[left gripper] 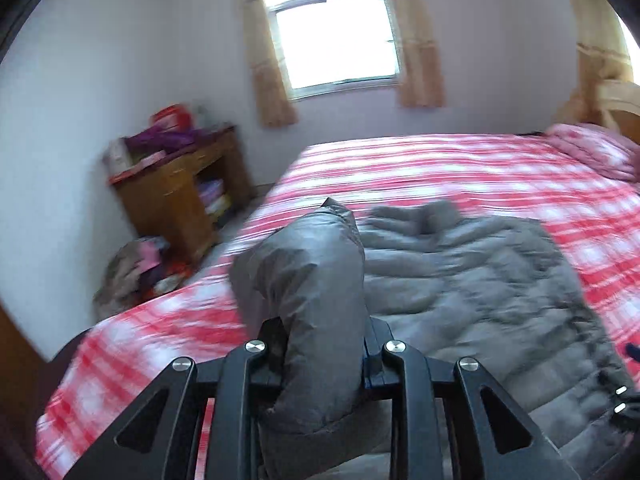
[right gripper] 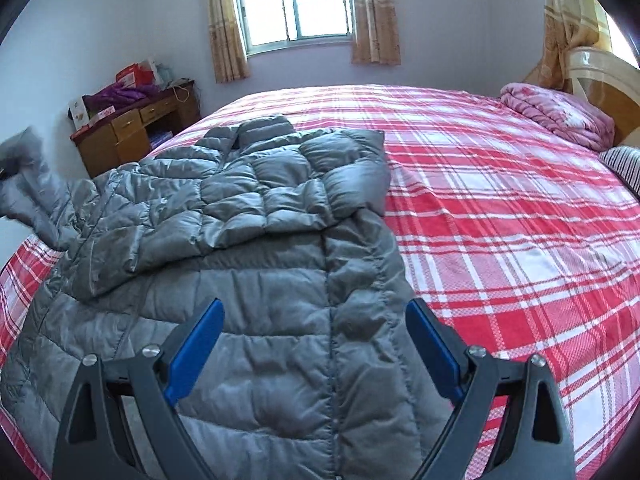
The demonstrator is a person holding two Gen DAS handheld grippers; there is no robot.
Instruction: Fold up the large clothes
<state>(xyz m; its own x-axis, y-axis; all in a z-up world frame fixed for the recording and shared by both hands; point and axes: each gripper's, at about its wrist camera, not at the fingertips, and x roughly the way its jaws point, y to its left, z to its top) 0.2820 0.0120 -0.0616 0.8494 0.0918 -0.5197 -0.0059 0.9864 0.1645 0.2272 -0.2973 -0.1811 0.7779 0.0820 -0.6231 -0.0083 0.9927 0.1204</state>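
A grey quilted down jacket (right gripper: 256,240) lies spread on the near left part of a wide bed (right gripper: 500,208) covered in a red-and-white plaid sheet, its collar pointing toward the far wall and its hem closest to the person working. One side of it is already folded inward, so that a sleeve and shoulder panel lie across the chest; the centre seam runs straight down the lower half. The left gripper (left gripper: 326,350) is clamped on the jacket's other sleeve (left gripper: 312,280) — the padded fabric is bunched tight between the two black fingers and stands up from them in a thick roll, lifted clear of the sheet, with its cuff end hanging below the gripper. From the right side, that same raised sleeve shows as a blurred grey shape at the far left edge, above the edge of the mattress. The right gripper (right gripper: 316,344) hovers over the jacket's lower half with its blue-padded fingers (right gripper: 196,348) spread wide, nothing between them and no contact with the cloth that I can make out. At the head of the bed sits a folded pink quilt (right gripper: 560,116), just beside a striped pillow (right gripper: 624,168). Against the left wall stands a wooden desk (right gripper: 132,132) piled with boxes and purple cloth, and a curtained window (right gripper: 292,4) lights the room from the far wall.
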